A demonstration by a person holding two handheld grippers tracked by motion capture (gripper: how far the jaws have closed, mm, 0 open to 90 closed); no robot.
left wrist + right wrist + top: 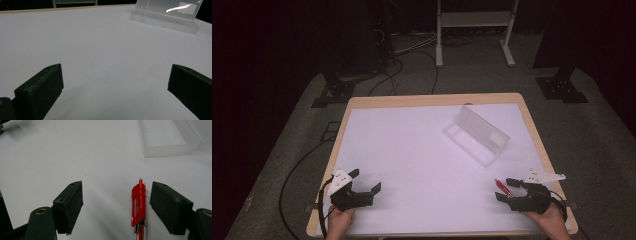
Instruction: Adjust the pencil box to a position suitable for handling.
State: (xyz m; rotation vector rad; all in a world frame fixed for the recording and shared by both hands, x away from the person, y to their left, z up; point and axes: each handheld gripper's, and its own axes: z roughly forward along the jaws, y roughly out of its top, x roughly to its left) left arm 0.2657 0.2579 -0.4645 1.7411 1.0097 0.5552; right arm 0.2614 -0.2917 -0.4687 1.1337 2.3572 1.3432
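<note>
Reaching for red pen (138, 205) near desk's (412, 150) right front corner; right gripper (116, 195) released, straddling pen. Next: close, lift toward clear case (477, 135).

The right gripper (116, 195) is hovering low over the white counter (75, 152), its two black jaws standing wide apart. A red pen (138, 205) is lying flat on the counter between them, close beside the right-hand jaw without quite touching it, its tip pointing away from the camera. Farther off, toward the upper right, a clear plastic box (165, 142) is sitting open on the counter, well apart from the pen.
</note>
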